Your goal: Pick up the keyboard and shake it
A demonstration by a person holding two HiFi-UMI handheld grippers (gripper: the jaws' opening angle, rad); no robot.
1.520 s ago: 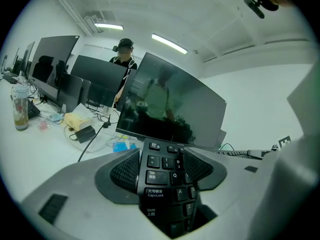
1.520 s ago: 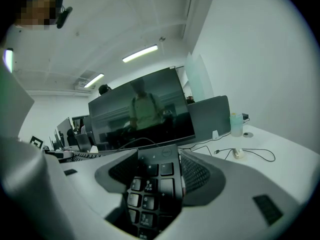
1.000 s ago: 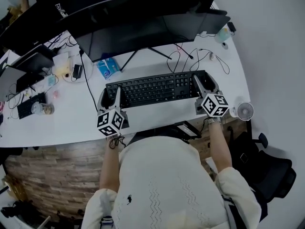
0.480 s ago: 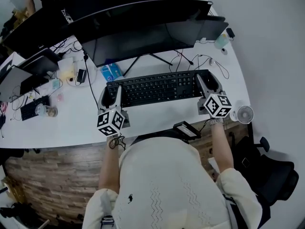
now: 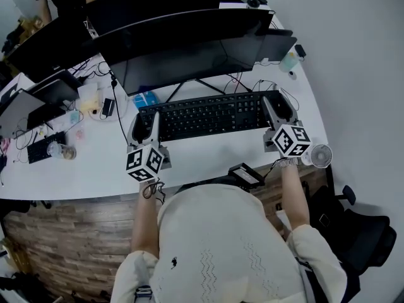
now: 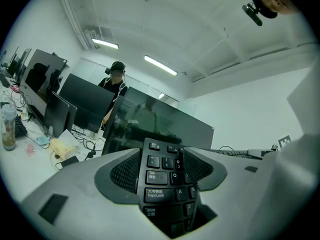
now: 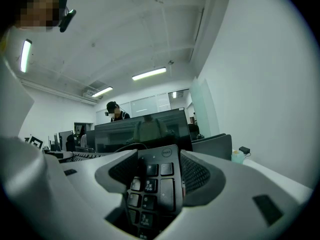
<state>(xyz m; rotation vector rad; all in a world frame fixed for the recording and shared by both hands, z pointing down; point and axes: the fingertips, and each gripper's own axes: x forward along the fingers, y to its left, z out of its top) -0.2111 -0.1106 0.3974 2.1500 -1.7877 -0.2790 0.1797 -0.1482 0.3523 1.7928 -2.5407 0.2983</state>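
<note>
A black keyboard [image 5: 205, 115] hangs above the white desk [image 5: 95, 166], held at both ends. My left gripper [image 5: 144, 124] is shut on its left end, and in the left gripper view the keyboard's left-hand keys [image 6: 162, 176] stand between the ribbed pads [image 6: 125, 172]. My right gripper [image 5: 278, 109] is shut on the right end; the right gripper view shows the keypad end of the keyboard [image 7: 157, 181] clamped between its pads [image 7: 196, 173]. The keyboard points up toward the ceiling in both gripper views.
A wide dark monitor [image 5: 189, 46] on a stand rises right behind the keyboard, with cables [image 5: 252, 81] under it. A tissue pack [image 5: 146, 98], a bottle [image 5: 60, 151], a second keyboard [image 5: 38, 142] and laptops lie left. A small fan [image 5: 320, 156] sits at the right edge. A person [image 6: 116, 81] stands behind.
The keyboard and both grippers have risen and shifted a little toward the monitor. Both grips hold unchanged.
</note>
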